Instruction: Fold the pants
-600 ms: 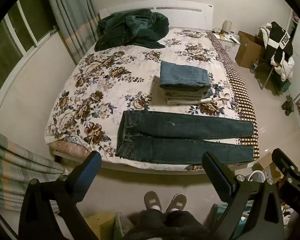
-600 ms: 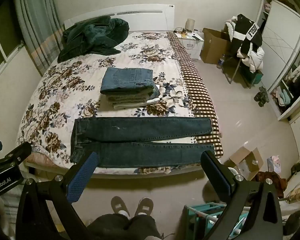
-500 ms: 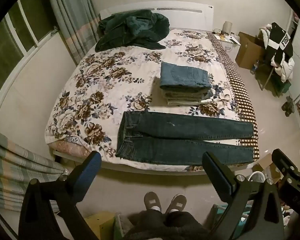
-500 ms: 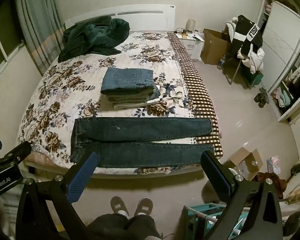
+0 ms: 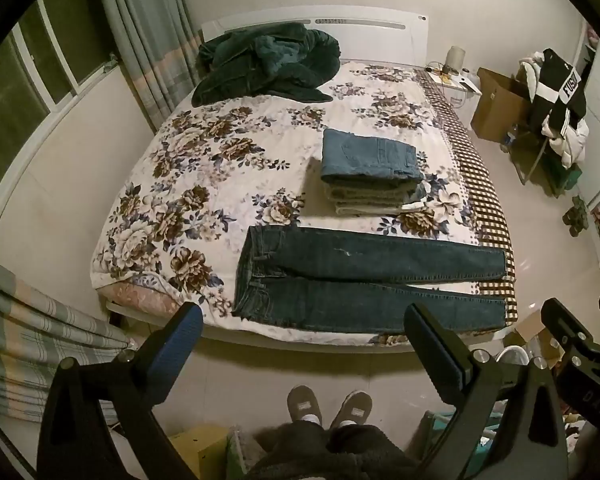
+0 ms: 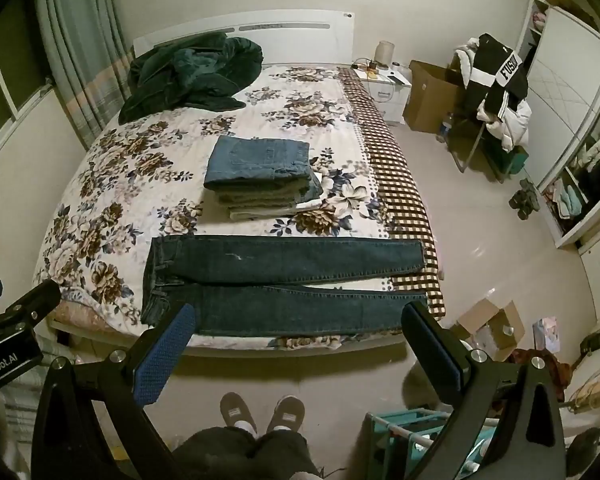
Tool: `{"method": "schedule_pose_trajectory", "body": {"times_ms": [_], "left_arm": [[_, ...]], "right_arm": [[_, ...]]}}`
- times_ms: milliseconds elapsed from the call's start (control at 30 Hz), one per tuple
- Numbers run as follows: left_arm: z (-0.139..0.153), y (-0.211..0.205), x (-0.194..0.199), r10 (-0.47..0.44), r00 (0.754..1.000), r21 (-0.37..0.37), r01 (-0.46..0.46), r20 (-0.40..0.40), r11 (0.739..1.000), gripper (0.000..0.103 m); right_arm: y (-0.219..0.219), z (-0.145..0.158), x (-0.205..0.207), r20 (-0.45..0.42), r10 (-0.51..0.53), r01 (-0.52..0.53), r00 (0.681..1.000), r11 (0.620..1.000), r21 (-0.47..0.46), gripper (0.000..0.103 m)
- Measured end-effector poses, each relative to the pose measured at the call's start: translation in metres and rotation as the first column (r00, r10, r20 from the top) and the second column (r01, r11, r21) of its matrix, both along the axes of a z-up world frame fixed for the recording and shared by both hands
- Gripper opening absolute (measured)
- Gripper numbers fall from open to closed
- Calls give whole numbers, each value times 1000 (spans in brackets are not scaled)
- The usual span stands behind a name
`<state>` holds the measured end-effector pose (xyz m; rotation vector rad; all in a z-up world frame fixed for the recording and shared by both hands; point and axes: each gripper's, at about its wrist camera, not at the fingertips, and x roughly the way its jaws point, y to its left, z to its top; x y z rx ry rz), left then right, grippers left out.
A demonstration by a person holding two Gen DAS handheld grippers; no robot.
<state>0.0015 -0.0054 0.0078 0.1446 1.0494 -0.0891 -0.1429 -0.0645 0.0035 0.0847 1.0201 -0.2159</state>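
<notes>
A wide bed [image 5: 187,216] fills both views, its white quilt printed with brown and blue flowers, a brown checked strip running down its right edge. A rumpled dark green blanket [image 5: 267,66] of plush cloth is heaped by the white headboard. Near the foot edge lie the jeans [image 5: 364,276], dark blue denim, spread flat with both legs straight and side by side; their long axis runs across the bed, waistband to the left, cuffs to the right at the checked strip. Just behind them sits a squared stack [image 5: 370,176] of folded pants, lighter blue denim on top. The left gripper [image 5: 304,332] and the right gripper [image 6: 300,334] both hang above the floor before the bed, jaws spread wide, holding nothing. Grey slippers [image 5: 328,404] show below.
</notes>
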Motion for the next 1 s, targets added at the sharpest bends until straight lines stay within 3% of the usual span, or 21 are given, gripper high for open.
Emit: {"method": "schedule_pose_trajectory", "body": {"times_ms": [1000], "left_arm": [[15, -6, 7, -5, 1000, -8, 5, -10, 1000, 103]], "right_arm": [[8, 9, -8, -1, 6, -6, 1000, 1000, -2, 103]]}}
